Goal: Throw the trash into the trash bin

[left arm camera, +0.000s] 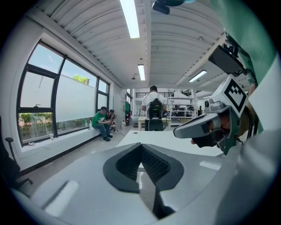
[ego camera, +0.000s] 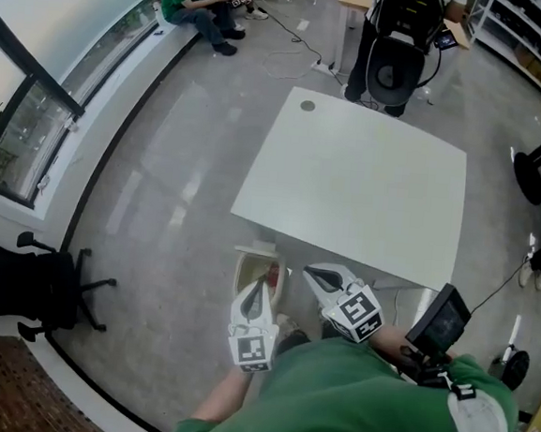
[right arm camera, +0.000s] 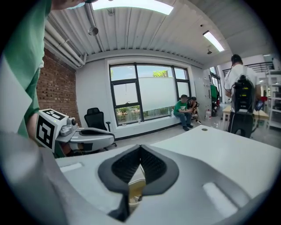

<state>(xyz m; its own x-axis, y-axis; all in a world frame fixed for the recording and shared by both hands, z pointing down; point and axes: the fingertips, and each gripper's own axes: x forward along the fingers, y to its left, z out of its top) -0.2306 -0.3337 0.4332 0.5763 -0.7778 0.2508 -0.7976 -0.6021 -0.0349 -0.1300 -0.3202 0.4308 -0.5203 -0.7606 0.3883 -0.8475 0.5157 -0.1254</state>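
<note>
A cream trash bin (ego camera: 245, 266) stands on the floor by the white table's (ego camera: 349, 180) near edge, with something red inside it. My left gripper (ego camera: 256, 289) hangs over the bin with its jaws shut and nothing between them (left arm camera: 141, 151). My right gripper (ego camera: 314, 275) is just to its right, at the table's near edge. Its jaws meet at the tips (right arm camera: 140, 159) and hold nothing that I can see. A beige patch shows through the gap below its pads. Each gripper shows in the other's view: the right gripper (left arm camera: 199, 128) and the left gripper (right arm camera: 85, 136). No loose trash is visible on the table.
A small dark round spot (ego camera: 306, 105) lies near the table's far left corner. A person with a backpack (ego camera: 397, 43) stands at the far end. Two people sit on the window ledge (ego camera: 202, 5). A black office chair (ego camera: 19, 287) stands at the left; cables cross the far floor.
</note>
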